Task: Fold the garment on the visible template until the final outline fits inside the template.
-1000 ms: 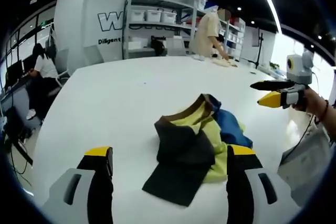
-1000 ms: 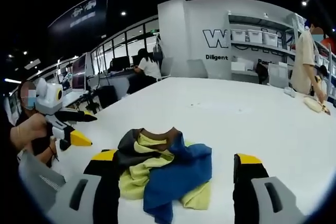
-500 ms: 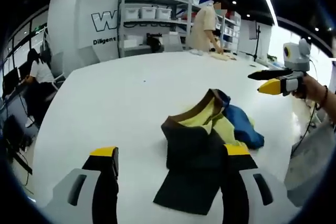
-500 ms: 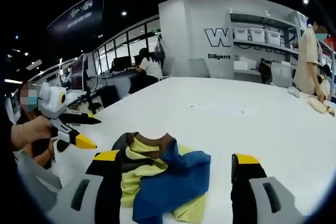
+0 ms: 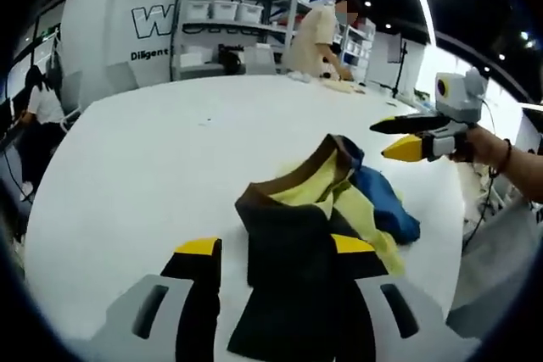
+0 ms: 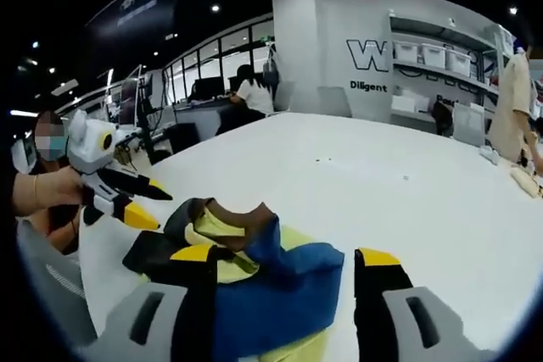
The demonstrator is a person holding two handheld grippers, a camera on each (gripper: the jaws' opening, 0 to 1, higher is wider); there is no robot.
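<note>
Crumpled garment on the white surface, my two claws open over it

White bins [image 5: 222, 11] sit on the far shelf [image 5: 233, 31]; I can't tell their contents. The garment [image 5: 318, 226] lies bunched on the surface [image 5: 144, 158], dark panel nearest, then brown collar, yellow and blue folds. My left claw [image 5: 277, 253] hovers above its dark edge, jaws spread, gripping nothing. My right claw [image 6: 284, 258] hangs wide over the blue part, empty.
</note>
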